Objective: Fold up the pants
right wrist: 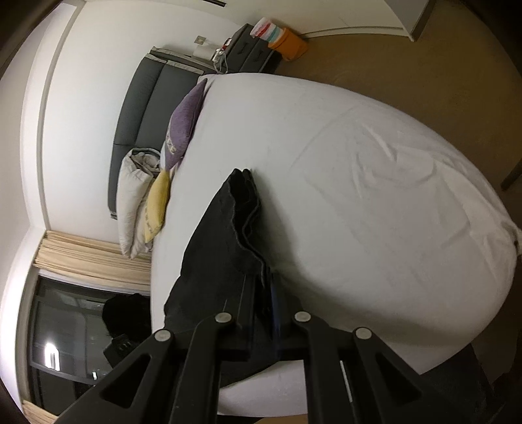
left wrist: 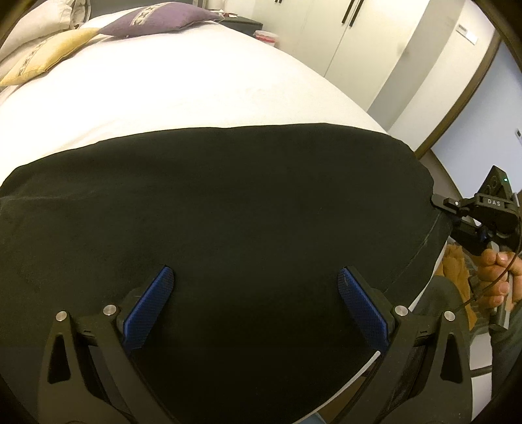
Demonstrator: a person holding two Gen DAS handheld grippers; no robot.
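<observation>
Your right gripper pinches the edge of the black pants lying on the white bed (pillows at its head), while your left gripper hovers spread above them.

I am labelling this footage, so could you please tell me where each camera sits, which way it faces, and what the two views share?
Left wrist: on the left tool, angled down over the black pants on the white bed; its open blue pads show, plus the right tool and the person's hand.
Right wrist: on the right tool, rolled sideways, facing along the bed toward the headboard; its fingers are shut on the pants.
Shared: pants, bed, purple cushion, yellow cushion.
</observation>
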